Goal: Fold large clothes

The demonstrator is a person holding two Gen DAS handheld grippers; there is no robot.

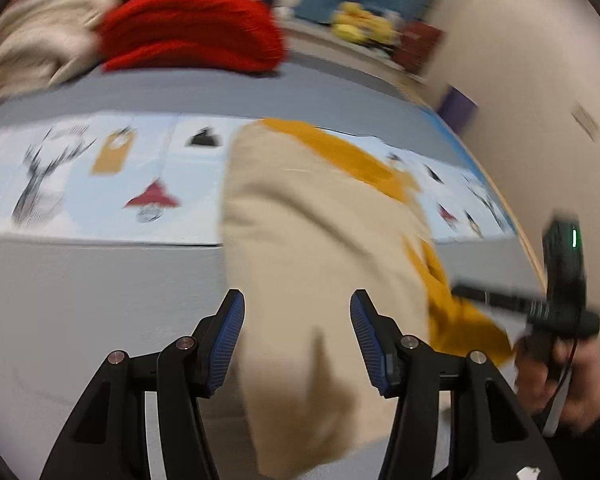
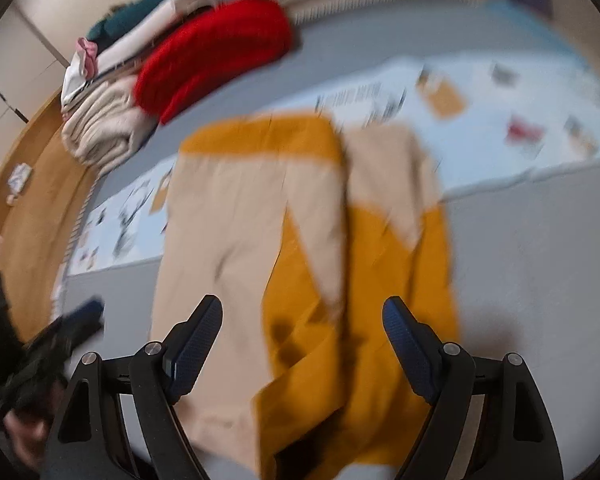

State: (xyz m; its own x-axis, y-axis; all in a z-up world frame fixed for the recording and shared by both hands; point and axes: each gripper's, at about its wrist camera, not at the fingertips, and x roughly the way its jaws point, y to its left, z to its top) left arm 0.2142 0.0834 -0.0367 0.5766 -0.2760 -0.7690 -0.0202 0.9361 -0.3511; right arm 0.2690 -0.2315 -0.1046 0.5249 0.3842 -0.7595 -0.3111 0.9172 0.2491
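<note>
A large beige and mustard-yellow garment [image 1: 312,240] lies on the grey bed cover, partly folded; it also shows in the right wrist view [image 2: 308,248]. My left gripper [image 1: 297,308] is open and empty, above the beige part near its front end. My right gripper [image 2: 302,320] is open and empty, above the seam between the beige and mustard parts. The right gripper also shows at the right edge of the left wrist view [image 1: 500,300], and the left gripper at the lower left of the right wrist view [image 2: 72,328]. Both views are motion-blurred.
A folded red garment [image 1: 192,28] and folded beige and white clothes [image 2: 108,120] are stacked at the far side. A light-blue printed strip [image 1: 100,176] crosses the grey bed cover [image 2: 540,280]. A wooden floor [image 2: 32,200] lies beyond the bed's edge.
</note>
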